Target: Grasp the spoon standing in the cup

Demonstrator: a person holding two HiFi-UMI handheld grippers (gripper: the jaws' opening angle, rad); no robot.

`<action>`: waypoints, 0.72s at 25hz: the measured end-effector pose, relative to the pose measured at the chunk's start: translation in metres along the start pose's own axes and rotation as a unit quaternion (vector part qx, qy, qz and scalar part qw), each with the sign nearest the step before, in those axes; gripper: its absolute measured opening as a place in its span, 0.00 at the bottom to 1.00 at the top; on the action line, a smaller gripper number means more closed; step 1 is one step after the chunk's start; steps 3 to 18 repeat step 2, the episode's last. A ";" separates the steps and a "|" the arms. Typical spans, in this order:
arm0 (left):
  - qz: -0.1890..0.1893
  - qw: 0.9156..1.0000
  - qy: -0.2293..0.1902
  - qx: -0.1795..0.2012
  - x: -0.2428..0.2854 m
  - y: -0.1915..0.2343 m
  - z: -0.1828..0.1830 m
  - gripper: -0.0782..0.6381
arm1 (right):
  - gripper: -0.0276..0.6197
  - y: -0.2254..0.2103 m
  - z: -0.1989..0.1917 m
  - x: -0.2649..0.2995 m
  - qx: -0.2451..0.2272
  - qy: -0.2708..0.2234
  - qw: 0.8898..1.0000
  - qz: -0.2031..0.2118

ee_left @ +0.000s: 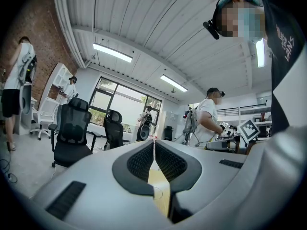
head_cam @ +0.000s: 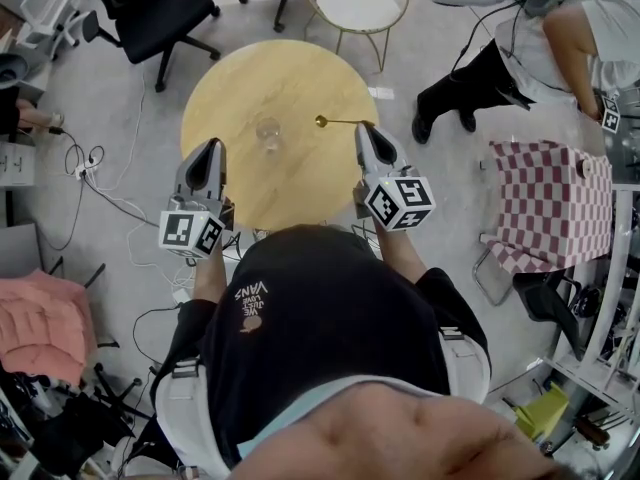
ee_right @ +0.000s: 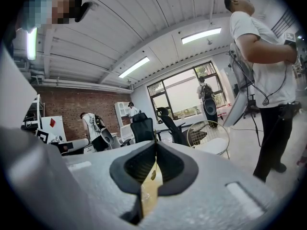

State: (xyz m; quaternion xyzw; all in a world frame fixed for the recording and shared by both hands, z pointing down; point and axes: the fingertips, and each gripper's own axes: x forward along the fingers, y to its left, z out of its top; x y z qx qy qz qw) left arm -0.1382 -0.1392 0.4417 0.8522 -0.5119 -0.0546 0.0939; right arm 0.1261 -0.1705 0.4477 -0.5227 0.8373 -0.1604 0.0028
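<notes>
1. The spoon [head_cam: 340,122], thin and gold-coloured, is out of the glass cup [head_cam: 268,133]. It lies roughly level above the round wooden table [head_cam: 300,78], with its bowl towards the cup and not touching it.
2. The right gripper [head_cam: 363,128] pinches the end of the handle. In the right gripper view its jaws are pressed together on the thin handle, and the spoon's bowl [ee_right: 153,175] hangs beyond them.
3. The cup stands upright and empty near the table's middle.
4. The left gripper [head_cam: 212,148] hovers at the table's near left edge, jaws pressed together on nothing.
5. Judgement: the grasp looks made, and only keeping a steady hold is left.
</notes>
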 end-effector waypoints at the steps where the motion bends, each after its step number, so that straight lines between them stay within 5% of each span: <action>1: 0.000 1.000 0.000 0.000 0.000 0.000 0.000 0.13 | 0.05 0.000 0.000 0.000 0.000 0.000 1.000 0.000; 18: -0.001 1.000 0.000 0.000 0.000 0.000 0.000 0.13 | 0.05 0.001 0.000 0.000 0.000 -0.001 1.000 0.000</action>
